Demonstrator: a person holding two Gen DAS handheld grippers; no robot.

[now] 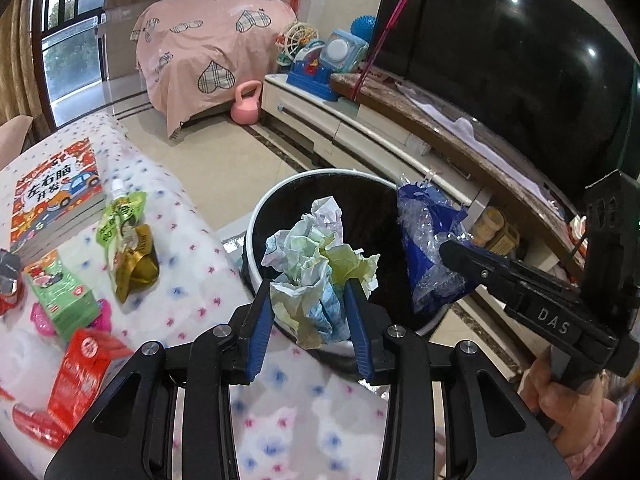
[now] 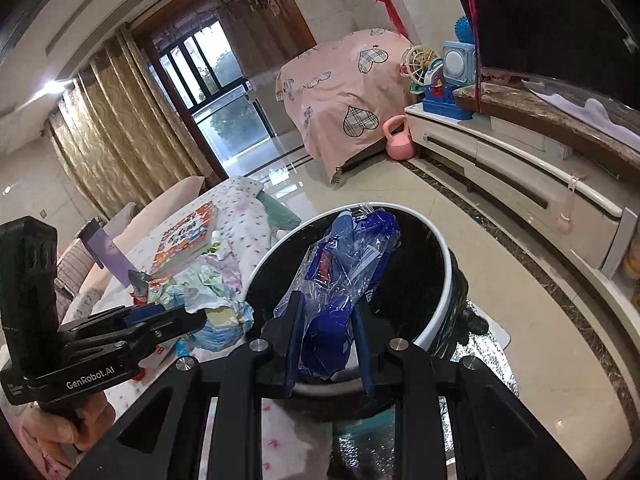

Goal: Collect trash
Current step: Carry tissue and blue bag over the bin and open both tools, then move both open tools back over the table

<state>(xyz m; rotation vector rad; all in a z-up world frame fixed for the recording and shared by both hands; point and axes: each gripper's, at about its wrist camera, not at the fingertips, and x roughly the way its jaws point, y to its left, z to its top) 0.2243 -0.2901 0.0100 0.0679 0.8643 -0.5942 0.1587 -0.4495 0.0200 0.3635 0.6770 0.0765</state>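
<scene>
At frame centre, both loads hang over the round black white-rimmed bin [image 1: 256, 216]: left gripper [image 1: 308, 292] clamps the crumpled pastel paper wad [image 1: 316, 256], right gripper [image 2: 326, 316] clamps the blue-and-clear plastic wrapper [image 2: 344, 264].

At the centre of the left wrist view, the crumpled paper [image 1: 316, 264] is showing white, pale green, yellow and light blue, and the bin [image 1: 256, 240] behind it is showing a black inside under a white rim. At right the plastic wrapper [image 1: 430, 244] is showing deep blue and clear. At upper left a pink cover [image 1: 208, 40] is carrying plaid hearts, while lower left the tablecloth [image 1: 192, 280] is showing white with pink and blue specks.
</scene>
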